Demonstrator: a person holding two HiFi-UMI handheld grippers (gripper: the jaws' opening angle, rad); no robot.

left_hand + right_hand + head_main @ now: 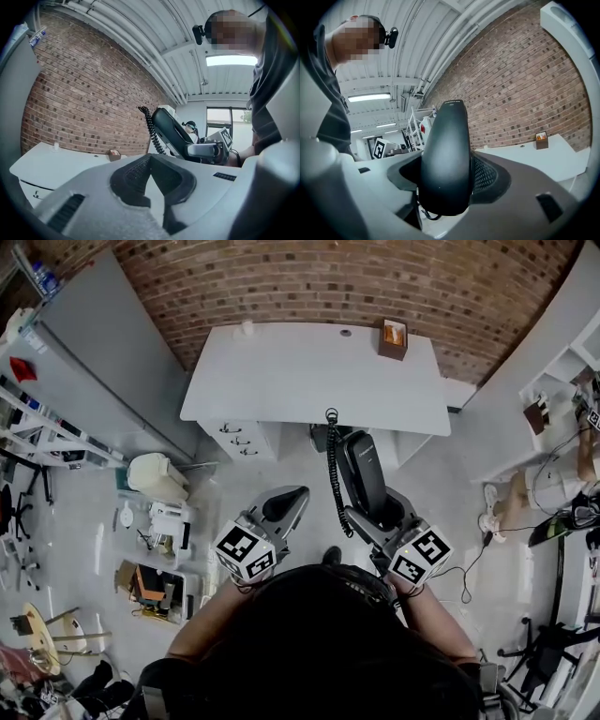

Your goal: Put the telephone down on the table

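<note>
The telephone (444, 159) is clamped between the jaws of the right gripper (377, 514) and held in the air, short of the table (281, 371). Its lower end is hidden by the jaws. The ends of the cord (333, 474) cannot be traced. The left gripper (152, 176) is closed on nothing.
</note>
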